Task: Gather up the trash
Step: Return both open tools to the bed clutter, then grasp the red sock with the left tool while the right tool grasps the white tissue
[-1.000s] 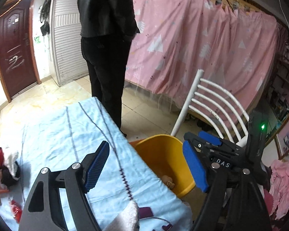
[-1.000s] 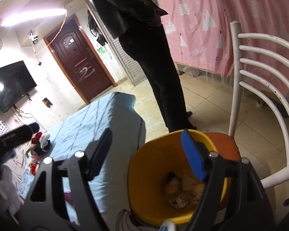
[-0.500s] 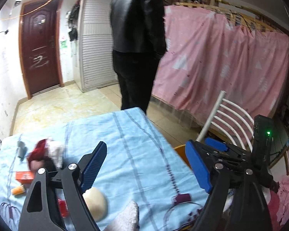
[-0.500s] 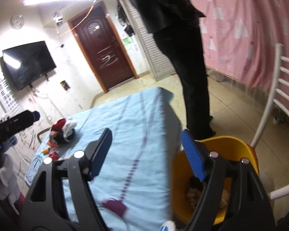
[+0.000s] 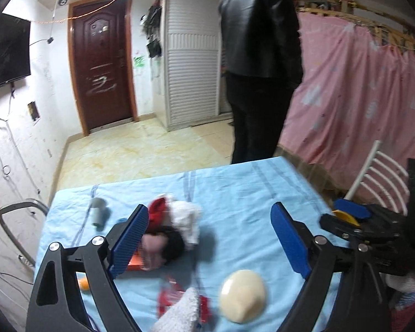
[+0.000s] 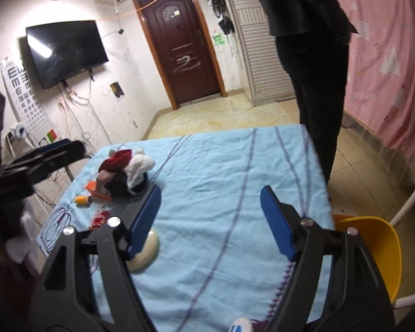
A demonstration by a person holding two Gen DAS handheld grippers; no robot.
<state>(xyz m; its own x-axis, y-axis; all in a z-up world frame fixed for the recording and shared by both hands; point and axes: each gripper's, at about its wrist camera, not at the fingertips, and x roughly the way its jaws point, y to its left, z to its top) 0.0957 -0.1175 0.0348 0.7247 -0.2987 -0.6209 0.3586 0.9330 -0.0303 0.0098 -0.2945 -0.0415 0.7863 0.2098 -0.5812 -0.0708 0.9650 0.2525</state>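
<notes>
Two empty, wide-open grippers, left gripper and right gripper, above a blue-clothed table.

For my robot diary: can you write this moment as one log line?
left gripper: open, empty, jaws just opening | right gripper: open, empty | trash pile: on table | yellow bin: beside table

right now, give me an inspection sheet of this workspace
surface: table under a blue cloth.
job's things: yellow bin off the table's right edge; pale round lump; red wrapper; orange box; grey roll.
clutter: heap of red, white and dark cloth.
grippers: left gripper open, jaws just been opening, nothing between; right gripper open, nothing held.
cables: loose wires hanging under the TV.
surroundings: person in black, door, pink curtain, white chair.
</notes>
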